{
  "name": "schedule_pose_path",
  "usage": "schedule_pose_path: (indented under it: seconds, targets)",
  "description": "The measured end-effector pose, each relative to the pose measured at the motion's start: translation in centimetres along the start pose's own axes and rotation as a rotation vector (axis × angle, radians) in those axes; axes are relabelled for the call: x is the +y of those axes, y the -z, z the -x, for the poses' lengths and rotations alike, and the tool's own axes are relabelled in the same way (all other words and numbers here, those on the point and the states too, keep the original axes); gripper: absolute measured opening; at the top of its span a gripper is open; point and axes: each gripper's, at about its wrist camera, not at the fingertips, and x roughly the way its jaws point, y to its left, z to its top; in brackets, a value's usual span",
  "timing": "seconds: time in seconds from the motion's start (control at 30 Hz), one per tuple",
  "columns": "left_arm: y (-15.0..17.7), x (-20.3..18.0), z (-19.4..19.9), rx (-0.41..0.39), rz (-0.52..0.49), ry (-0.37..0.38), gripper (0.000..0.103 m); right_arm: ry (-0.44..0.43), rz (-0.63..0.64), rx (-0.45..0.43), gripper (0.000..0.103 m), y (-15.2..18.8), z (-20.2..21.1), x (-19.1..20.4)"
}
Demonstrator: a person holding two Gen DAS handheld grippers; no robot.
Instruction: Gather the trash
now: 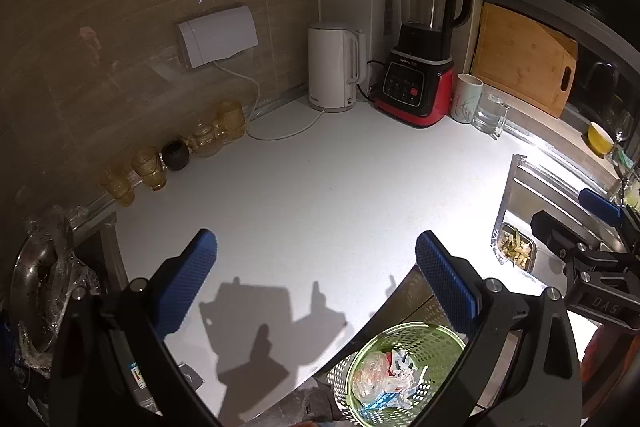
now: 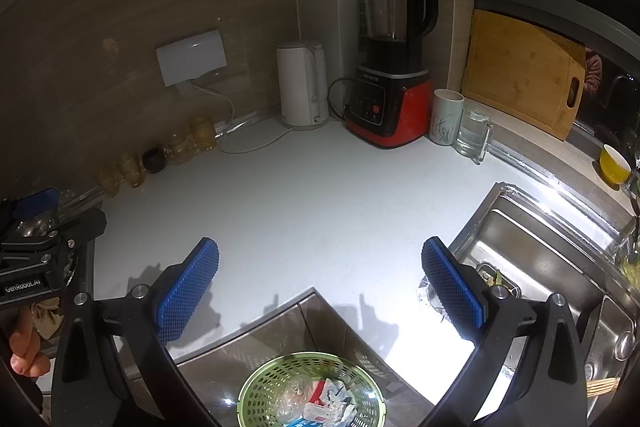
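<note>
Kettle point(image 2: 302, 85) standing on surface point(image 2: 304, 195) left of blender point(image 2: 390, 67); mug point(image 2: 446, 117) sitting right of blender; sink point(image 2: 532, 251) lying right; basket point(image 2: 312, 391) holding trash point(image 2: 324, 405) in front, below.

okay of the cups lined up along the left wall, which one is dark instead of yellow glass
The small black cup, standing mid-row. The amber glass cups either side are see-through yellow.

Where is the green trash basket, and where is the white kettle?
green basket point(image 2: 256, 393): right wrist view, on its perforated left wall.
white kettle point(image 1: 330, 67): left wrist view, on the middle of its body.
</note>
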Motion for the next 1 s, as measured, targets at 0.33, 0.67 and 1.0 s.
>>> schedule_pose_path:
  seconds: [0.33, 0.67, 1.0]
  targets:
    - [-0.2, -0.2, -0.5, 0.0, -0.011, 0.002, 0.095, -0.003, -0.001, 0.006, 0.101, -0.3, -0.5, -0.1]
    - [-0.3, -0.1, -0.8, 0.003, -0.015, 0.001, 0.095, 0.001, -0.004, 0.013, 0.101, -0.3, -0.9, 0.3]
    - [-0.3, 0.0, -1.0, 0.006, -0.014, 0.004, 0.095, 0.006, -0.005, 0.016, 0.101, -0.4, -1.2, 0.2]
